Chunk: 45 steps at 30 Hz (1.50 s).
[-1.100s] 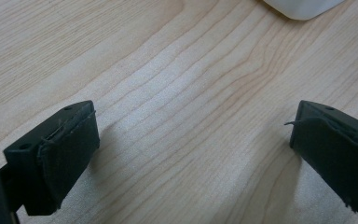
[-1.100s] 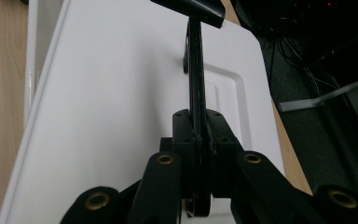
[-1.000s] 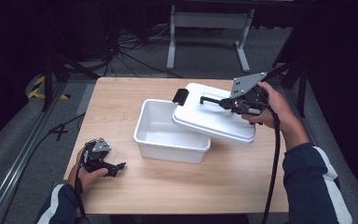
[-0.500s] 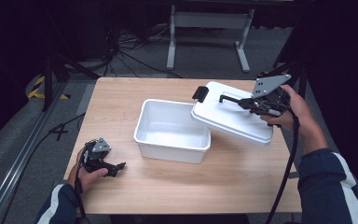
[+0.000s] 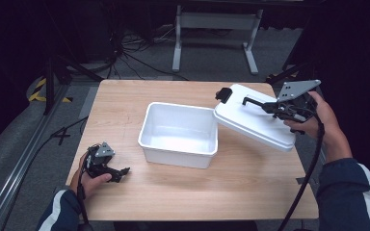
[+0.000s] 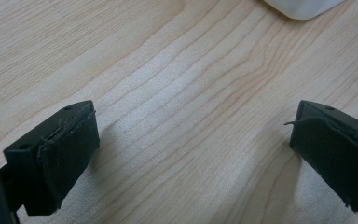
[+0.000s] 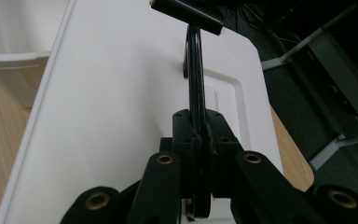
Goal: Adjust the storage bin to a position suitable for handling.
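The right gripper (image 5: 275, 107) is closed tight on the thin black handle (image 7: 196, 74) of the white lid (image 5: 253, 120), and it holds the lid up in the air, tipped, over the right side of the worktop (image 5: 183, 202). A second ago the lid lay partly over the white box (image 5: 179, 134). Now it is carried off to the right, and its near edge is just beside the right rim of the box. So the box is open (its inside looks bare and white), and I think the lid is on its way to be put down on the wood at the right. There is some free wood there, but the lid already reaches close to the right edge of the worktop, so it could tip off if it goes much farther.

The left gripper (image 5: 118, 172) has not moved. It sits low at the front left, well apart from the box, with its jaws wide open over bare wood and nothing between them.

Some things are hard to see. In the right gripper view the lid hides most of the box. The underside of the lid is hidden. A black clip (image 5: 224, 94) sits at the far end of the lid, but it is too small to make out well.
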Each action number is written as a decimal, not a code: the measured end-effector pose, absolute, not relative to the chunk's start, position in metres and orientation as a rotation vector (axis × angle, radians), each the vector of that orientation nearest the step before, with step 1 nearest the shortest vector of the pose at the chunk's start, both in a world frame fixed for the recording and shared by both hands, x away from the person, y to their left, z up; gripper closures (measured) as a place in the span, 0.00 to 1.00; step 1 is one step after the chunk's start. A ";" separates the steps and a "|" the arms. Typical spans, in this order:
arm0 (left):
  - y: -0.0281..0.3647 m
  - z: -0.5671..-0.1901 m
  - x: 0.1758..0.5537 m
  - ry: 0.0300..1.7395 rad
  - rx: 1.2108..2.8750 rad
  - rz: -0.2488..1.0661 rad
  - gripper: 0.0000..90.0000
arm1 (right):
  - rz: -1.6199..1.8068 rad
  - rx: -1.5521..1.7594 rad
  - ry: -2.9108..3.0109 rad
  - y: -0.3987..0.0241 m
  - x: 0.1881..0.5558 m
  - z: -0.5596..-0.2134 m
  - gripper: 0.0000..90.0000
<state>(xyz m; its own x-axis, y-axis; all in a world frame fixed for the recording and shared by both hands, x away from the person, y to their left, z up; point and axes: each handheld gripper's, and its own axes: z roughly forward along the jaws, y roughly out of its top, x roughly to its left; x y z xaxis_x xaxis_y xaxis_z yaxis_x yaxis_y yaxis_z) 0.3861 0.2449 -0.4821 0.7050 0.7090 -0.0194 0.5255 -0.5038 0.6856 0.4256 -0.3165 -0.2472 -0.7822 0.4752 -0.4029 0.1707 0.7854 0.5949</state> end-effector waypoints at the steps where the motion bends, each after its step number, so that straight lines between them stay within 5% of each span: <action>1: 0.245 -0.482 0.386 0.933 2.226 0.355 0.02 | 0.734 0.494 2.424 -0.319 0.426 -0.248 0.94; 45: 0.245 -0.482 0.386 0.938 2.224 0.345 0.02 | 0.644 0.662 2.537 -0.330 0.461 -0.345 0.94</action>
<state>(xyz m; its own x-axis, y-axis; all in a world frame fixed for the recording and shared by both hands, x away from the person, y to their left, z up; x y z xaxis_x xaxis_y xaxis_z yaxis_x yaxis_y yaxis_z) 0.3859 0.2449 -0.4822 0.7038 0.7101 -0.0214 0.5273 -0.5020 0.6856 0.4607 -0.3304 -0.3448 -0.7896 0.5406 -0.2903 0.3366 0.7772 0.5317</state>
